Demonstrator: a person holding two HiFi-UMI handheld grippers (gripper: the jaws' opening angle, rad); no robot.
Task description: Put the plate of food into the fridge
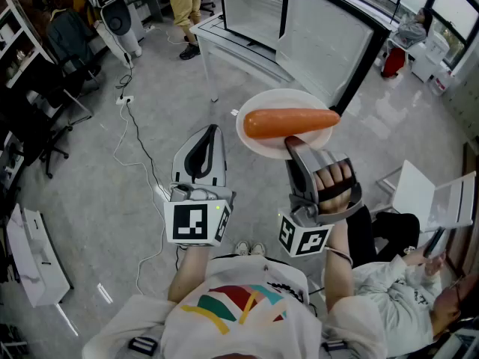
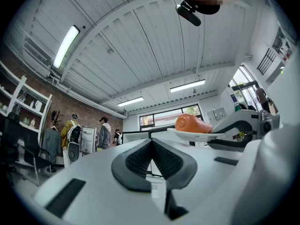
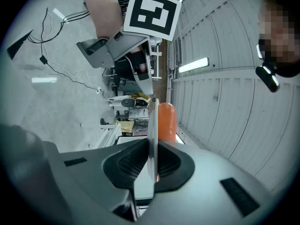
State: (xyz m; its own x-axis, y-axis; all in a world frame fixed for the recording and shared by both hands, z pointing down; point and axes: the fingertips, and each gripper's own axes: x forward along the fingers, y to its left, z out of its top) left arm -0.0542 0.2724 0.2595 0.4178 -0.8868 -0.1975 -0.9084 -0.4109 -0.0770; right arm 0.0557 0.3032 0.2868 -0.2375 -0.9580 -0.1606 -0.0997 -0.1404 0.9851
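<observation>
Plate (image 1: pixel 278 100): near rim is pinched between the jaws of the right gripper (image 1: pixel 293 143). The jaws are almost closed, with only the thin white edge between the pads, as seen edge-on in the right gripper view (image 3: pixel 152 125). The plate is carried in the air, about level. One carrot (image 1: pixel 288 122) lies across it, its pointed end toward the right of the head view.

Left gripper (image 1: pixel 209 136): jaws closed pad against pad with nothing between them. It is held beside the right one and lower left of the plate, not touching it. In its own view the plate (image 2: pixel 193 135) and carrot (image 2: pixel 191 123) sit off to the right, above the closed jaws.

Fridge (image 1: pixel 251 10): ahead of the plate, door (image 1: pixel 322 40) swung open. The plate is in front of the door's lower edge, not yet inside.

Surroundings: grey floor (image 1: pixel 112 200) with a cable (image 1: pixel 138 148) trailing across it. A person in yellow trousers (image 1: pixel 183 2) stands at the far side. Another person in a white top (image 1: pixel 400 275) sits at lower right.
</observation>
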